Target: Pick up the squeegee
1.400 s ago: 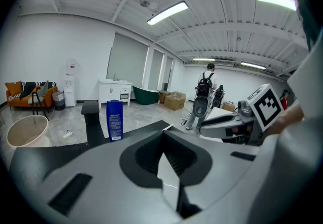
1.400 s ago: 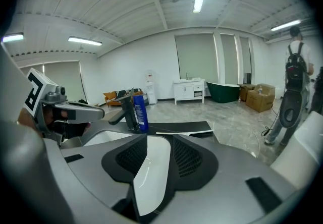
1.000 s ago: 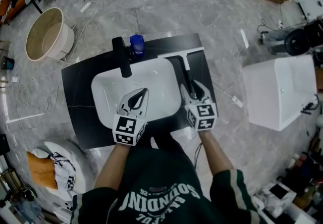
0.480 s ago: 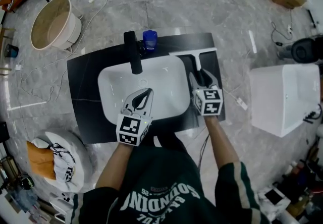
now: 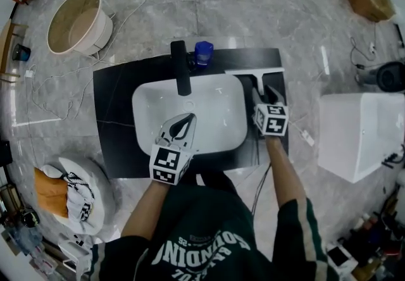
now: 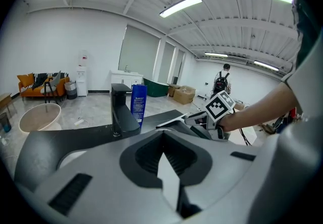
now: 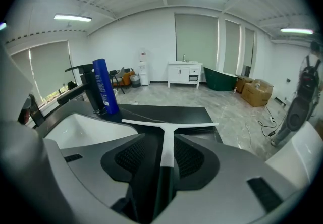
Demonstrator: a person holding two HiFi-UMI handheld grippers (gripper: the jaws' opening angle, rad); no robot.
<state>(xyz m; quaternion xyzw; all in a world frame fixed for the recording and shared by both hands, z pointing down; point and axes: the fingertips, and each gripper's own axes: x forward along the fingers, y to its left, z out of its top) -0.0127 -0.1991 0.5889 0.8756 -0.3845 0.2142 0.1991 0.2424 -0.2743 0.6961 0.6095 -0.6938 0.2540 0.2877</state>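
Right gripper view: squeegee (image 7: 166,125) was framed by released right gripper (image 7: 162,142), ungrasped; lift pending. Left gripper (image 6: 162,137) clenched, empty.

Large pale block letters across the chest of the person's dark green sweatshirt (image 5: 205,235), upside down in the head view, seemed to spell "SOUNDING"; the smaller lines beside them were illegible. The tall blue bottle (image 5: 202,54) at the black counter's (image 5: 114,102) back edge bore unreadable white print. The cubes on the left tool (image 5: 191,118) and right tool (image 5: 266,92) showed only black-and-white square patterns.
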